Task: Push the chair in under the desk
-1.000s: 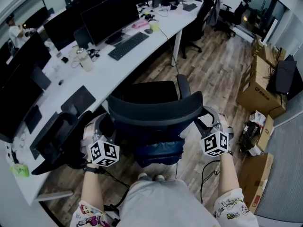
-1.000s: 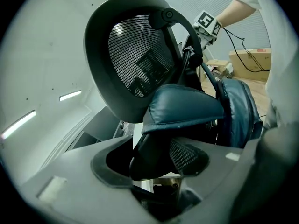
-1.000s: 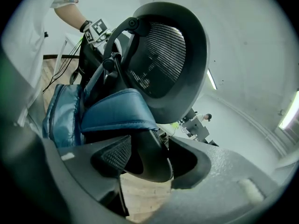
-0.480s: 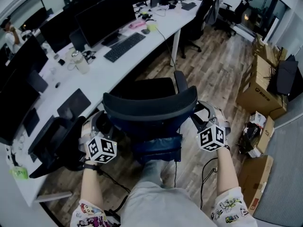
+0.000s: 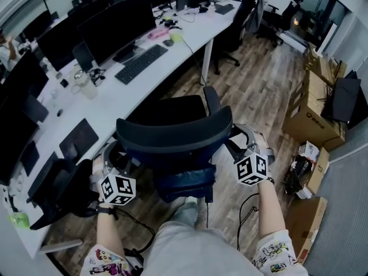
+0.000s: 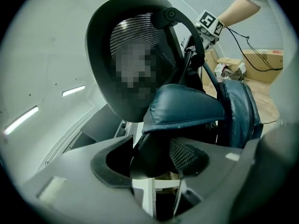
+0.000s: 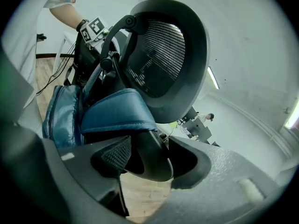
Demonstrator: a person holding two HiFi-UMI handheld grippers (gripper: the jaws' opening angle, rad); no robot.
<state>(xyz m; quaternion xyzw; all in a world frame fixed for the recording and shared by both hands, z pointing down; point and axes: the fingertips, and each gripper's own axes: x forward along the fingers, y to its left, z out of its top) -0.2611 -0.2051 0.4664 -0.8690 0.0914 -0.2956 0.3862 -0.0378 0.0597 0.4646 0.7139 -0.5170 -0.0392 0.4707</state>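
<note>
Base of chair hidden beneath its own backrest

Chair just before desk; keyboard, monitor on desk; boxes on floor right of chair.

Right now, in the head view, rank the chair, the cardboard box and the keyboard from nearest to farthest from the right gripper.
1. chair, held by the right gripper, just left of it.
2. cardboard box, off to the right.
3. keyboard, far ahead, left.
</note>
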